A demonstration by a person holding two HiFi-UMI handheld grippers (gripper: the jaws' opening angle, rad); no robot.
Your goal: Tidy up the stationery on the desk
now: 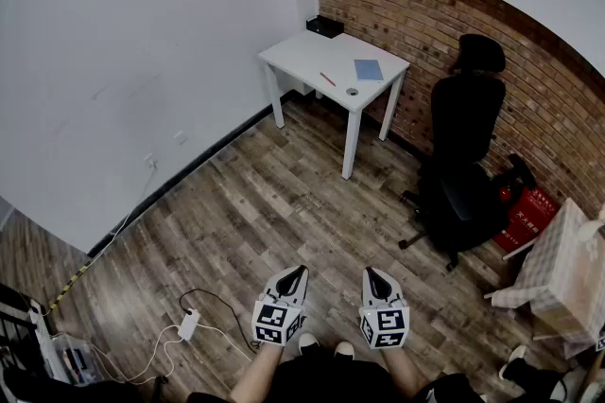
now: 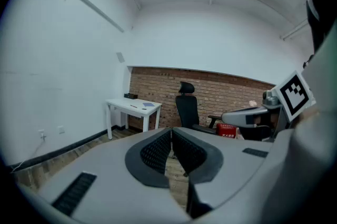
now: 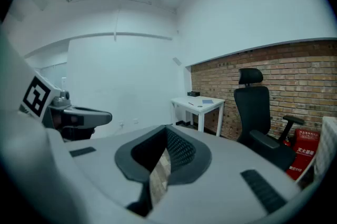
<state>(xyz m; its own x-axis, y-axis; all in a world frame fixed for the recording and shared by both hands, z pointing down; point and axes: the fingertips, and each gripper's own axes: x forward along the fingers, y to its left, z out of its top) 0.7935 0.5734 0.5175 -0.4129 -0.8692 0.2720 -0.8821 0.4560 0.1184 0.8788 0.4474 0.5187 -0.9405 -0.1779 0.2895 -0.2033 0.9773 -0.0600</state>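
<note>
A small white desk (image 1: 331, 62) stands far ahead in the corner, against the brick wall. On it lie a red pen (image 1: 327, 79), a blue notebook (image 1: 368, 69), a small round roll (image 1: 353, 92) and a black box (image 1: 324, 26). My left gripper (image 1: 299, 271) and right gripper (image 1: 371, 274) are held side by side low in the head view, both shut and empty, several steps from the desk. The desk (image 2: 132, 107) shows small in the left gripper view, and the desk (image 3: 198, 104) in the right gripper view.
A black office chair (image 1: 465, 155) stands right of the desk, with a red box (image 1: 527, 215) behind it. A checked-cloth piece of furniture (image 1: 562, 273) is at the right edge. A power strip with white cables (image 1: 187, 325) lies on the wooden floor at lower left.
</note>
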